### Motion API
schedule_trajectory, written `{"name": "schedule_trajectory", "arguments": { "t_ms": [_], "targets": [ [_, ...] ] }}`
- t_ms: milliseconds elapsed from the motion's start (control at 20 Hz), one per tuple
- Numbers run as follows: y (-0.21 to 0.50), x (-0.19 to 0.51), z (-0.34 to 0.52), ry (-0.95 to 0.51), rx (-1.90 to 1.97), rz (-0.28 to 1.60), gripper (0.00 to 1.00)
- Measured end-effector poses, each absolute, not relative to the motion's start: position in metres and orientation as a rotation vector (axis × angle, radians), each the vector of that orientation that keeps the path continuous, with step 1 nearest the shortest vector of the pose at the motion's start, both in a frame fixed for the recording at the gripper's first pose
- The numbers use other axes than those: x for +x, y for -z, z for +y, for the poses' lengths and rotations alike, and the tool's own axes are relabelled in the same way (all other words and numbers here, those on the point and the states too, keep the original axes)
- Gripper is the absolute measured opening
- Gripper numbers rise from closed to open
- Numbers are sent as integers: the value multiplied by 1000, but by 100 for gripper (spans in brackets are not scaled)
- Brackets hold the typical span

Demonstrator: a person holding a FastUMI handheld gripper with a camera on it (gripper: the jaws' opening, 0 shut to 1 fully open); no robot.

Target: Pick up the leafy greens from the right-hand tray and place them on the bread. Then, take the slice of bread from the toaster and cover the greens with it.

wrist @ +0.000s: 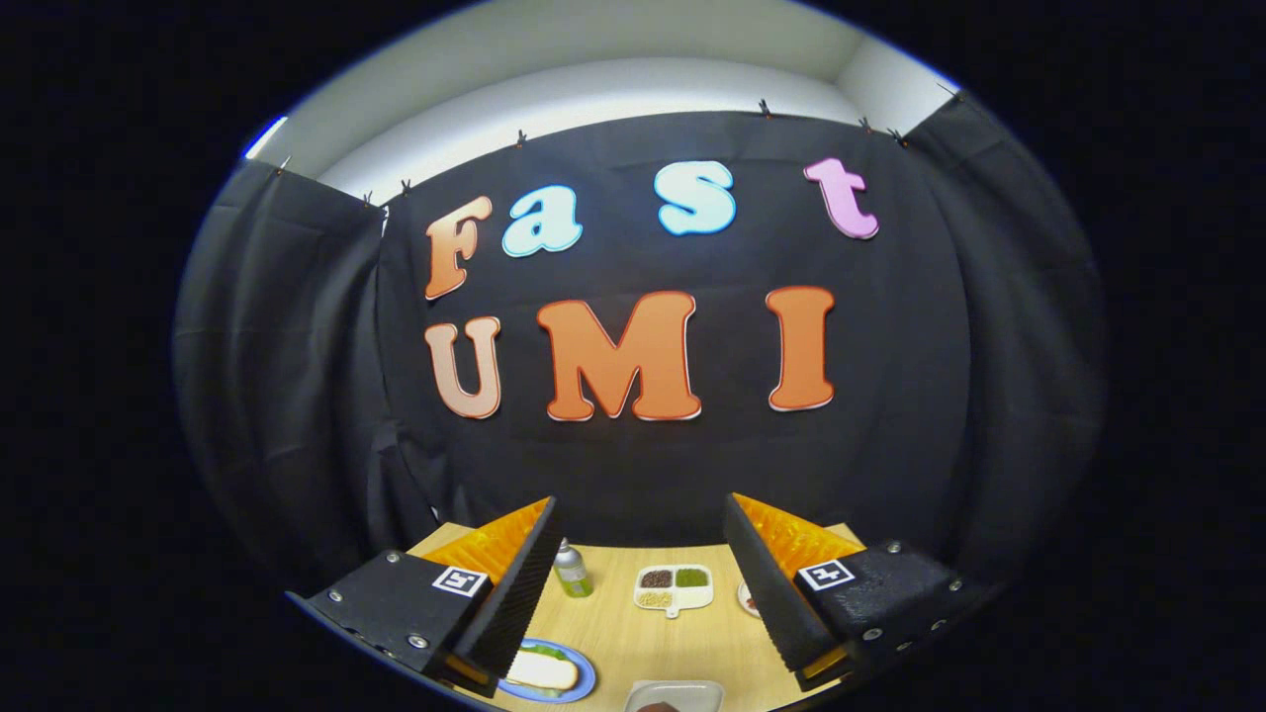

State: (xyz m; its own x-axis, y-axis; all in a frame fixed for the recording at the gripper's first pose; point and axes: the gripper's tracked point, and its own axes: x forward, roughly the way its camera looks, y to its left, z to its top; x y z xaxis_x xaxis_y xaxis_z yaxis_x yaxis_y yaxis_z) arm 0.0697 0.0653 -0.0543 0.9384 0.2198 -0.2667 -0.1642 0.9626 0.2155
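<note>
My gripper is held high above the wooden table, open, with nothing between its fingers. Below the left finger lies a slice of bread with a bit of green beside it on a blue-rimmed plate. A pale tray shows near the table's front between the fingers, with something dark in it. I cannot make out the leafy greens or the toaster from this height.
A small bottle stands toward the back of the table. Beside it is a white divided dish with brown, green and pale fillings. A small plate peeks out next to the right finger.
</note>
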Motion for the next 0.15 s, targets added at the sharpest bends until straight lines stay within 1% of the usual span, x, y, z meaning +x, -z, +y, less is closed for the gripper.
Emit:
{"name": "schedule_trajectory", "arguments": {
  "t_ms": [150],
  "targets": [
    [26,68,50,-177,137,213,98]
  ]
}}
